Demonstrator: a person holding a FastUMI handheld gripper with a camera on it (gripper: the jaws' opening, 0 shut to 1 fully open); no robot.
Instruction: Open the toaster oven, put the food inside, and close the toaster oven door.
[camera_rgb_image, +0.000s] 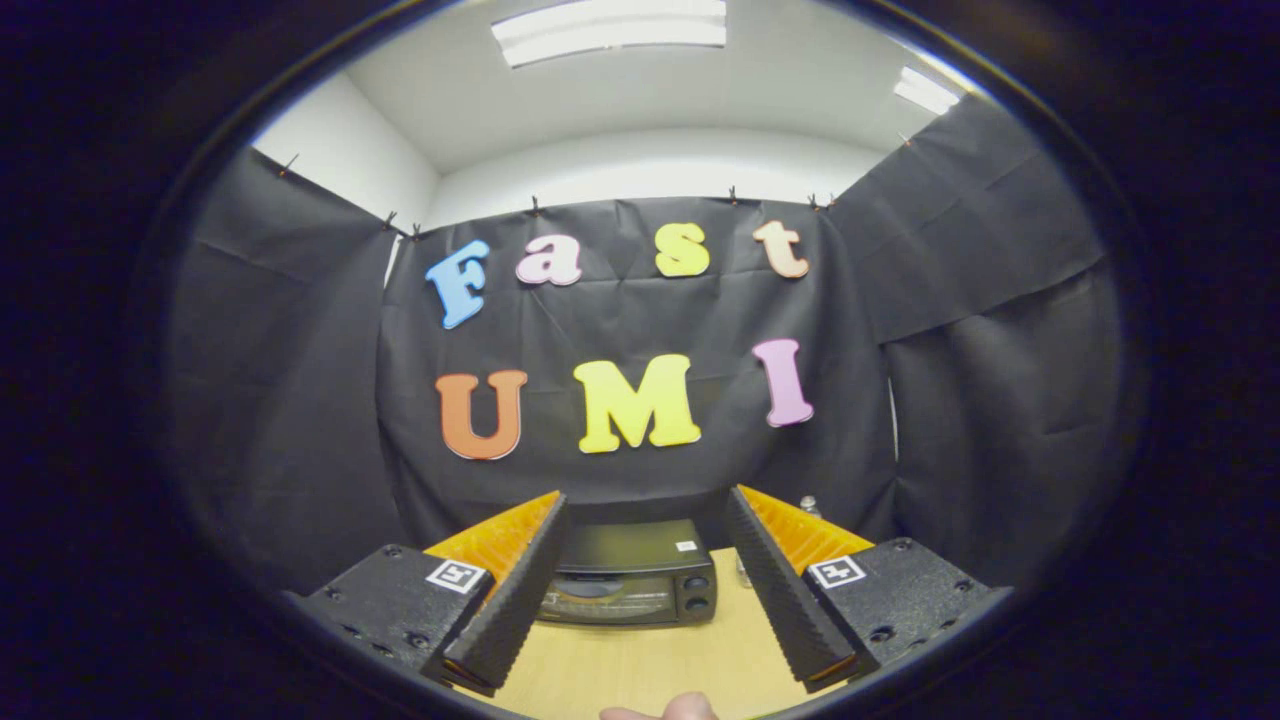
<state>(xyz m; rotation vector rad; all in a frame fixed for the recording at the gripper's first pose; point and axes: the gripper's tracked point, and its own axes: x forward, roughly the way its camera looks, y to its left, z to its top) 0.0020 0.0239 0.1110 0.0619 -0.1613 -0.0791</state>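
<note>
Fingers (640, 585) stand spread wide with nothing between them but air, held above the pale wooden table (640, 670) and aimed at the far end of it. Framed in the gap, well beyond the tips, sits the small black toaster oven (632, 578), backed against the black cloth wall. Its door looks closed: a dark glass front panel takes up most of the face, with two round knobs stacked at its right side and a small white sticker on the flat top. I cannot make out the door handle from here; it is too small and dark.

As a judgement, the oven body is rigid metal and heavy enough to stay put, while the door should swing down on a bottom hinge with some spring resistance. The best hold is likely the handle bar along the door's upper edge, hooked or pinched and drawn outward and down; the glass itself is slick and best left alone.

A small clear bottle-like object (810, 505) stands just past the right finger. A fingertip (690, 708) shows below the table's near edge.
</note>
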